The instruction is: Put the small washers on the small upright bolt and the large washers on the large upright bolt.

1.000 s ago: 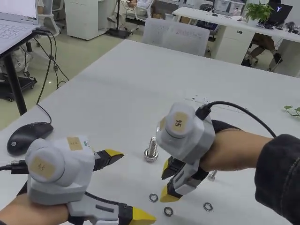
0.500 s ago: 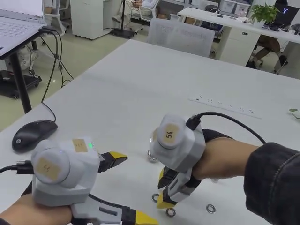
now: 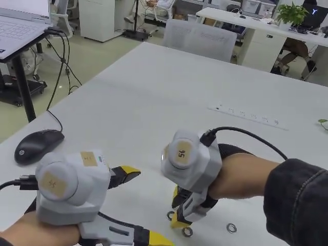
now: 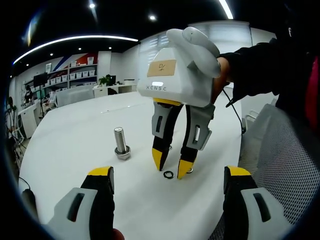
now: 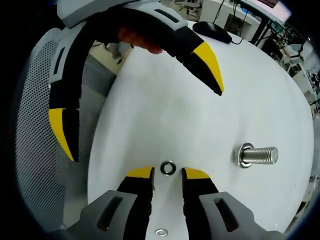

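Observation:
My right gripper (image 3: 177,210) hangs tips-down over the white table (image 3: 154,102), open by a narrow gap. A small washer (image 5: 168,167) lies on the table just ahead of its fingertips (image 5: 141,173), in line with the gap and untouched. The same washer (image 4: 169,174) sits below the tips in the left gripper view. More washers (image 3: 187,231) lie close by, one farther right (image 3: 231,227). An upright bolt (image 4: 120,143) with a ring at its base stands left of the right gripper (image 4: 171,165). My left gripper (image 3: 142,205) is wide open and holds nothing, facing the right one.
A black mouse (image 3: 38,146) with its cable rests at the table's left edge. A laptop (image 3: 20,25) stands on a side stand beyond it. A white power strip (image 3: 246,115) lies far right, and a mesh chair (image 3: 197,38) stands at the table's far end.
My right gripper has come down and toward me onto the washers, and now hides the bolt in the head view. The left gripper has hardly moved.

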{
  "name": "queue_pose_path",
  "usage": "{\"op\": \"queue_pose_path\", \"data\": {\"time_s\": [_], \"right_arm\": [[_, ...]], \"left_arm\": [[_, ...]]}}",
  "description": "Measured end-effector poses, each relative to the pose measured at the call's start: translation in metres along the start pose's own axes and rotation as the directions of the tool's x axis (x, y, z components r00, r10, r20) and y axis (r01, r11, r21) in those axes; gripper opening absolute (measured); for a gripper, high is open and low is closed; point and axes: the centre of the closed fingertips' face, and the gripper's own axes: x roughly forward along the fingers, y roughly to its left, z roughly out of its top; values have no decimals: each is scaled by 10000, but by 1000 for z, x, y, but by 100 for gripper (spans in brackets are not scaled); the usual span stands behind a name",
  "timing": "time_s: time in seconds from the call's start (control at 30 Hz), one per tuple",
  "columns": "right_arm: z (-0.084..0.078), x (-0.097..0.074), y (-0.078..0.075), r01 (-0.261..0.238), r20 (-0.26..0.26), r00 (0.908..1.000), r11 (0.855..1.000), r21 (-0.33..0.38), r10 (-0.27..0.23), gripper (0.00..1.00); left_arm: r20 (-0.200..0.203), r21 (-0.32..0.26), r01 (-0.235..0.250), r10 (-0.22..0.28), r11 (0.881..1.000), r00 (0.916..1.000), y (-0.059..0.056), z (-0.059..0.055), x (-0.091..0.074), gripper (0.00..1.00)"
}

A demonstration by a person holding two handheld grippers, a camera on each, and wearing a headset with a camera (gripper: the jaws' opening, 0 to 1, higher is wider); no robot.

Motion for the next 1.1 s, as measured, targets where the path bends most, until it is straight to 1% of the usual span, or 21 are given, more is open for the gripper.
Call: {"op": "queue_pose_path", "data": {"time_s": [0.2,0.67,0.73,0.97,1.1], "right_arm": [[0,0,0,29,-116,9999,9999,-98,-30,22],[2,0,2,50,-152,9999,9996,-281,-54,16],[2,0,1,87,-154,9998,9994,-328,-92,15],[2,0,1,80,-164,9998,9993,-374,-86,14],[2,0,2,93,-161,9998,9995,-300,-98,13]], "left_arm": [[25,16,-21,21,10000,10000,1,2,0,91],[97,39,-43,43,10000,9999,0,7,-1,91],[98,43,-40,40,10000,9999,0,7,-1,90],[103,29,-43,43,10000,9999,0,6,0,90],[99,34,-31,31,10000,9999,0,6,0,90]]}}
